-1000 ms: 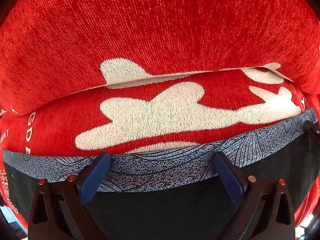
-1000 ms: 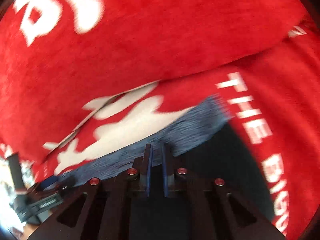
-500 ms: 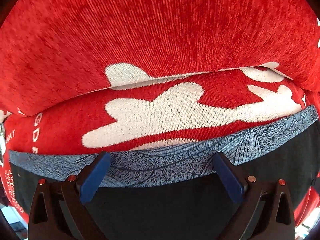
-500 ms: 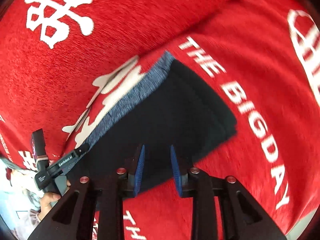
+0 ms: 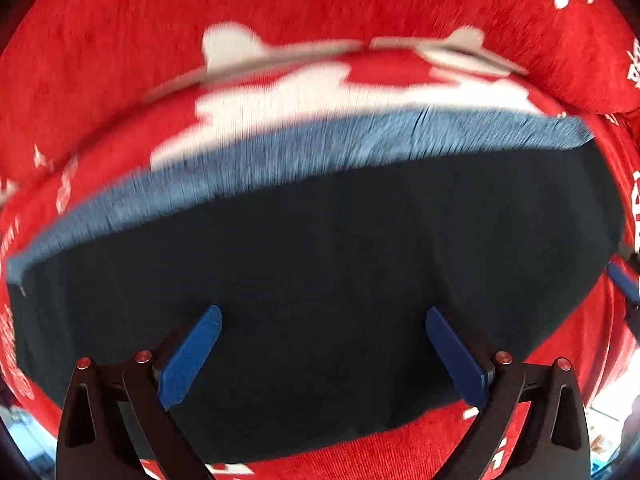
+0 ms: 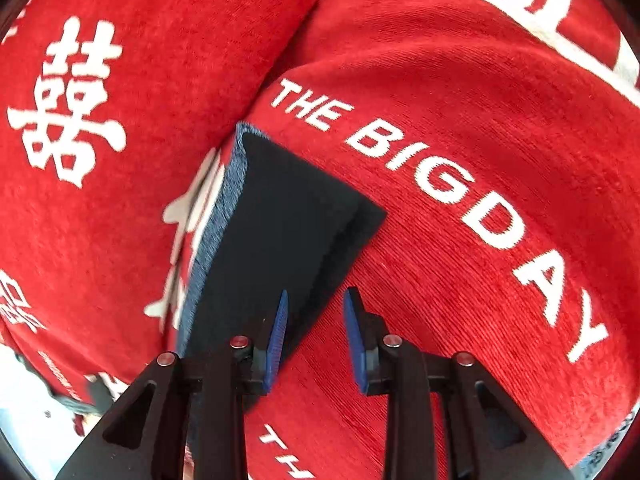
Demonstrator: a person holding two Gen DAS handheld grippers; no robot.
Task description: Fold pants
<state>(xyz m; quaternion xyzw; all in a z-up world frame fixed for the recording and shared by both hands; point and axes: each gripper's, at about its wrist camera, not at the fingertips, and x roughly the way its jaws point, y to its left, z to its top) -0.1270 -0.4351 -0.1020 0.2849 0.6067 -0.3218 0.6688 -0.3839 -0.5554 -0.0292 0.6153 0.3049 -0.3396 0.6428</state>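
The dark navy pants (image 5: 320,256) lie folded into a flat rectangle on a red cover, with a blue-grey patterned waistband (image 5: 304,156) along the far edge. My left gripper (image 5: 322,344) is open and empty, hovering over the near part of the pants. In the right wrist view the folded pants (image 6: 280,232) lie left of centre with the waistband (image 6: 224,216) on their left side. My right gripper (image 6: 314,320) is open and empty above the pants' near right edge.
The red cover (image 6: 460,240) has white lettering "THE BIG DAY" (image 6: 452,200) and white Chinese characters (image 6: 68,104). A raised red cushion (image 5: 320,8) rises behind the pants. The other gripper's blue pad (image 5: 624,284) shows at the right edge of the left wrist view.
My right gripper opened, let go of the pants and drew back. My left gripper pulled back and up from the waistband, so the whole folded pants now show.
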